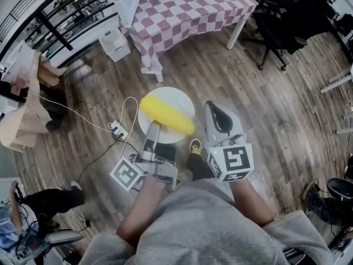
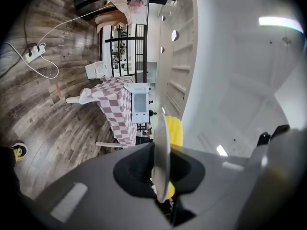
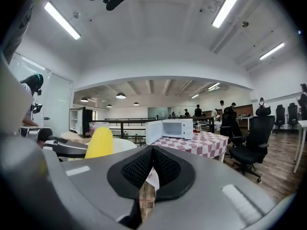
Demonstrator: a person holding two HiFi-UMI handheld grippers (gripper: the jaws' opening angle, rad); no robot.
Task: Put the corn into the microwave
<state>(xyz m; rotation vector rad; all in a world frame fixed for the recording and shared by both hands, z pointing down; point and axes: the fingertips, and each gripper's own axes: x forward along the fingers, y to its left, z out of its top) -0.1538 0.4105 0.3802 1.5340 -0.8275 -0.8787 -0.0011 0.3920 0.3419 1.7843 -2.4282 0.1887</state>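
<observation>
head view: one left gripper, lower centre of frame, closed on the near rim of a white plate; the plate is carried level above the wood floor.
- corn: one yellow cob, laid diagonally across the plate from upper left to lower right, one end reaching past the plate's right rim. it is touched by neither gripper.
- right gripper: just right of the plate, beside the cob's end, held apart from both.
- counter: pink-and-white checked cloth, top centre of frame, well apart from the plate.
- power strip: white, on the floor left of the plate, with a looped white cable.
- office chair: black, upper right.

left gripper view: the plate is seen edge-on at centre, clamped between the jaws, with the corn showing yellow on its right face.

right gripper view: the jaws are pressed together at centre and nothing is held between them.
- microwave: white, set on the checked counter right of centre, its door swung open to the left; the cavity looks empty. the corn and plate are seen at lower left, well short of it.
</observation>
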